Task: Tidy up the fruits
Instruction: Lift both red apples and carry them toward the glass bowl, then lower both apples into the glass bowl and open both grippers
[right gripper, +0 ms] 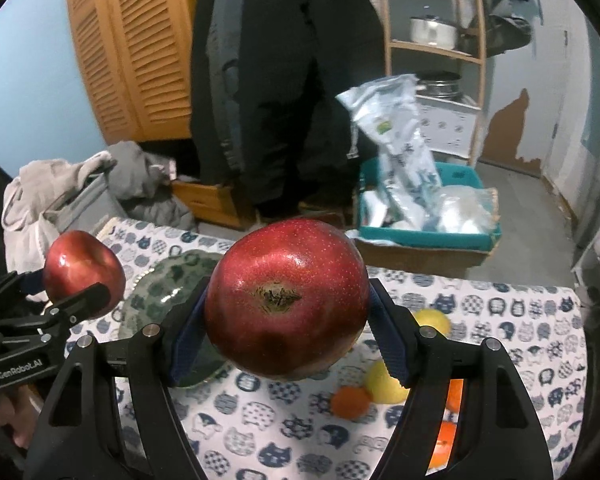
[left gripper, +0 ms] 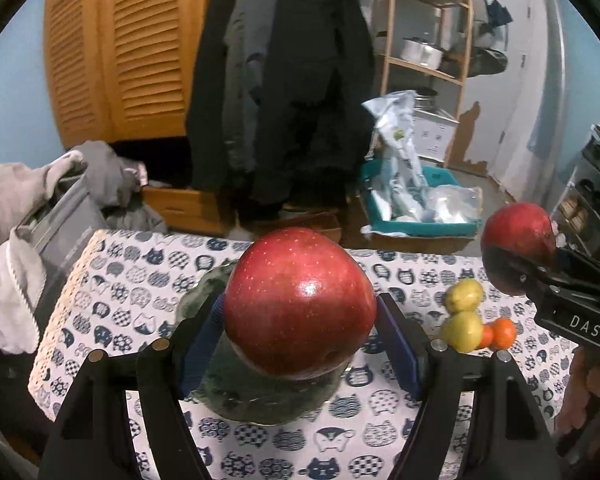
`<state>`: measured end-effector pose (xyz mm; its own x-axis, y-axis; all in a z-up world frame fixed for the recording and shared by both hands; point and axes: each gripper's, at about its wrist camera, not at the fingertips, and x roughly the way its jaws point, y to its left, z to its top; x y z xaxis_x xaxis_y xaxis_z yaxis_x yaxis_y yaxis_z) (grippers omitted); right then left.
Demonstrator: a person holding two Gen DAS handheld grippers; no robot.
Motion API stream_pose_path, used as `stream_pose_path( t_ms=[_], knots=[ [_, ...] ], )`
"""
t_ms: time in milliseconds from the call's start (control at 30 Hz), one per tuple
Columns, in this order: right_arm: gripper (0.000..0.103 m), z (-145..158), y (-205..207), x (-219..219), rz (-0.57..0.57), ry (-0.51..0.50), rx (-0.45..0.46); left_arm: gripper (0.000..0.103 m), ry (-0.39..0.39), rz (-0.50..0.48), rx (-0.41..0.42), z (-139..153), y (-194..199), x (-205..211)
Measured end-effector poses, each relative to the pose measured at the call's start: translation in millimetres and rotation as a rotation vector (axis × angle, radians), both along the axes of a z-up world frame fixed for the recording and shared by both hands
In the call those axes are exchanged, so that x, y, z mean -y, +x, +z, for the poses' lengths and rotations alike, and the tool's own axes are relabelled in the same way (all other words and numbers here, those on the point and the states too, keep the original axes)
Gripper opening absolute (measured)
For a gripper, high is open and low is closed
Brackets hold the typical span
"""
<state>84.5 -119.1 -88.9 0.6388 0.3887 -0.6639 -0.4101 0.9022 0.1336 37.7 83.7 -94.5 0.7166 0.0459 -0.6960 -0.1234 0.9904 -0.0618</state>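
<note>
2 fruits aloft over green plate (left gripper: 204, 292).
I hold apple (left gripper: 300, 304) in left gripper (left gripper: 300, 320), pomegranate (right gripper: 286, 306) in right gripper (right gripper: 288, 320); jaws half-wide, clamping each fruit's widest part (firm, heavy, slick skins).

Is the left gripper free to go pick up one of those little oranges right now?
Probably not: the left gripper is already clamped on a red apple, so it has no room for an orange until it sets the apple down.

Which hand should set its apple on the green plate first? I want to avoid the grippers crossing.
Probably left. The left gripper holds its apple right above the green plate. The right gripper, holding its own apple, sits off to the plate's right, nearer the loose fruit.
</note>
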Motion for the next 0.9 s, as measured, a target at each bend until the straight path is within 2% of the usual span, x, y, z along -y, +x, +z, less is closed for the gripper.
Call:
stream_pose_path(
  t_ms=[167,367,733,900],
  knots=[
    [0.074,-8.5,5.3,-30.5,0.051,-0.008,-0.025,0.077,-0.04,0.04,-0.033,-11.2,1.0,-26.9],
    [0.074,-26.4,14.1,-67.0,0.107,-0.024,-0.067,0.077,-0.03,0.081,-0.078,-31.8,2.4,-52.2],
    [0.074,-75.1,33.1,-125.6,0.17,-0.059,-0.171,0.077,-0.059,0.125,-0.198,-82.3,17.0,-87.0],
    [0.075,-96.6,43.2,-138.4,0.175,-0.09,-0.211,0.077,-0.09,0.135,-0.256,-115.7,29.5,-94.6]
  ],
)
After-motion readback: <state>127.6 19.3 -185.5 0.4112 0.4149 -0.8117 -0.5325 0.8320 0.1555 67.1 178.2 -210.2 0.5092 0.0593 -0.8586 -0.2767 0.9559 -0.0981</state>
